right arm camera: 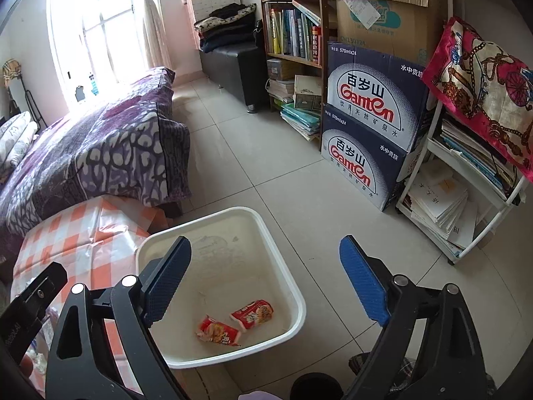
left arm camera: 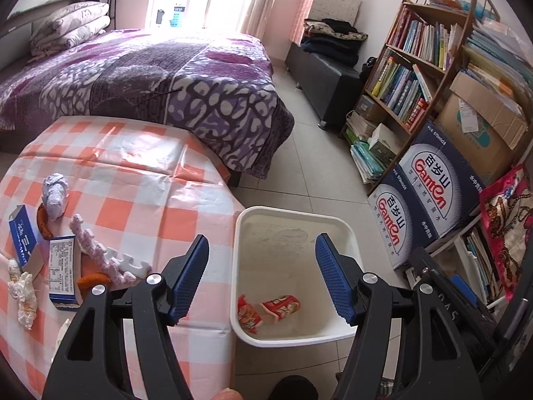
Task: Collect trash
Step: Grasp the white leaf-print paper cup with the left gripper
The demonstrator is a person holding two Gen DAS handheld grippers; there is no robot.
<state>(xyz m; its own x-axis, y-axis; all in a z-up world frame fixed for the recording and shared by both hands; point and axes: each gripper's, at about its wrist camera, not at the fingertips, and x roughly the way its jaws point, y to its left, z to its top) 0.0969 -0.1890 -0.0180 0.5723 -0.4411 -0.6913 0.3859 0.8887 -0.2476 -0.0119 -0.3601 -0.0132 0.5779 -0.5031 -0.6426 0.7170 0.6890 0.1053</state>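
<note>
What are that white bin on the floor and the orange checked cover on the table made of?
The white bin looks like moulded plastic: smooth, slightly glossy walls, a rounded rolled rim, one seamless piece. The checked cover looks like thin plastic or vinyl sheet, not cloth: it shines under the window light and keeps sharp fold creases. Coated paper cannot be ruled out.

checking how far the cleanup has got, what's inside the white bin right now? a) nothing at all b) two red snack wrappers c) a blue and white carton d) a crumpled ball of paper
b: two red snack wrappers lie on the floor of the white bin, while the crumpled paper ball and the blue and white cartons are on the checked table.
</note>
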